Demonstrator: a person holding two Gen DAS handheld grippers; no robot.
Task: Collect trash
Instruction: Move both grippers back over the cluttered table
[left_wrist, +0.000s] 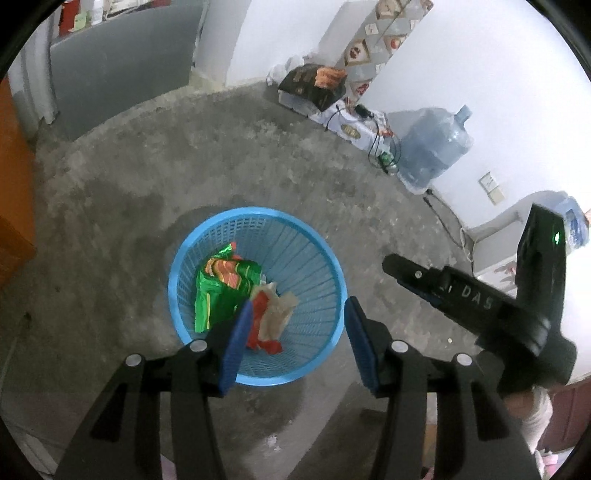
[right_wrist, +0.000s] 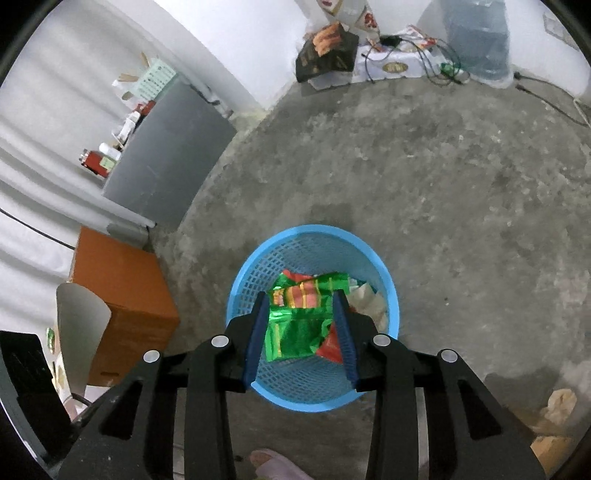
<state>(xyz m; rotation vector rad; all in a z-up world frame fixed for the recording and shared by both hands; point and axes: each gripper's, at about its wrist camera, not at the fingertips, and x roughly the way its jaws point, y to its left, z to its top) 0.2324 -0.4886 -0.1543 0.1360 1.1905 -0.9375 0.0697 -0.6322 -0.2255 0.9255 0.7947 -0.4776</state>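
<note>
While both grippers are hanging over the blue basket (right_wrist: 384, 280), left gripper (left_wrist: 297, 314) and right gripper (right_wrist: 301, 299) are standing released, empty; green wrapper (right_wrist: 299, 332) and red wrapper (left_wrist: 260, 325) are lying inside.

- We see the basket (left_wrist: 258, 221) standing on the floor (left_wrist: 258, 147), a snack wrapper (left_wrist: 225, 284) and crumpled paper (left_wrist: 277, 314) lying in it.
- Our left tool (left_wrist: 299, 343) hangs above its near rim; our right tool (right_wrist: 301, 336) is over the wrapper.
- The water jug (left_wrist: 432, 144) stands behind, by the wall.

The blue plastic basket (right_wrist: 314, 254) is latticed; the green wrapper (right_wrist: 295, 328) looks glossy, perhaps foil; the concrete floor (right_wrist: 443, 184) is rough and matt.
</note>
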